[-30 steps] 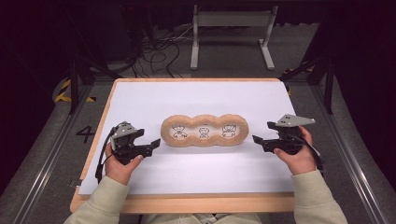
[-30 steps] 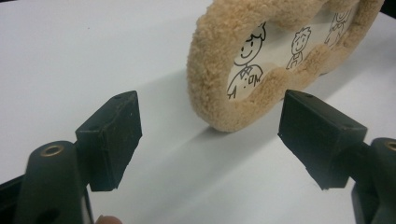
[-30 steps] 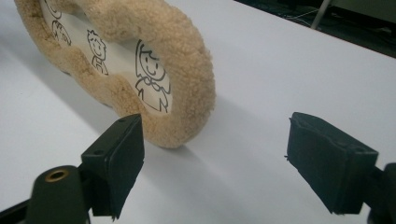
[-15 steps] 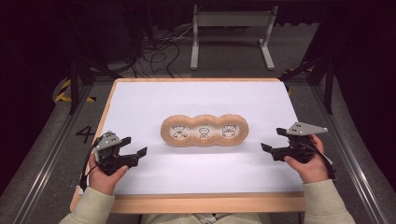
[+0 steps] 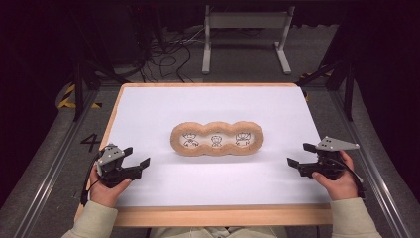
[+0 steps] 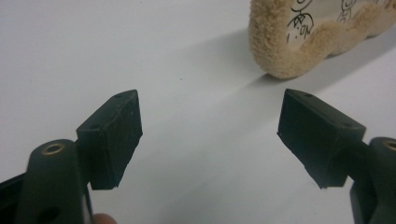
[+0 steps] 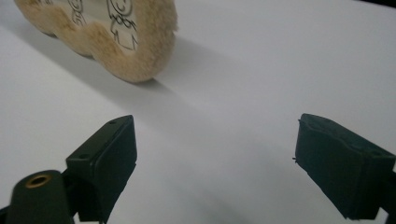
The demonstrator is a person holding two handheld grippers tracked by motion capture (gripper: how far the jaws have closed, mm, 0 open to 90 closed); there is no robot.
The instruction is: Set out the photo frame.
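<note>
- The plush three-lobed frame is lying flat near the middle of the bench, its long side running parallel to the bench's near edge, with three small drawn figures showing inside its fuzzy tan border.
- The left gripper is hovering near the bench's near-left corner, well apart from the frame; its jaws are standing wide open and holding nothing (the left gripper view is showing bare white surface between them and the frame's end off to the upper right).
- The right gripper is sitting toward the near-right corner, also well apart from the frame; its jaws have just been opening to their widest, with nothing between them, and the frame's other end is lying ahead at the upper left.
- Risks, as a judgement: the frame is looking soft and light, so a one-sided nudge could be sliding or spinning it across the smooth bench instead of gripping it.
- Pinching only the fuzzy border could be letting it slip out or sag, since the pile is compressing.
- Coming in too low could be scraping the jaw tips on the bench surface.
</note>
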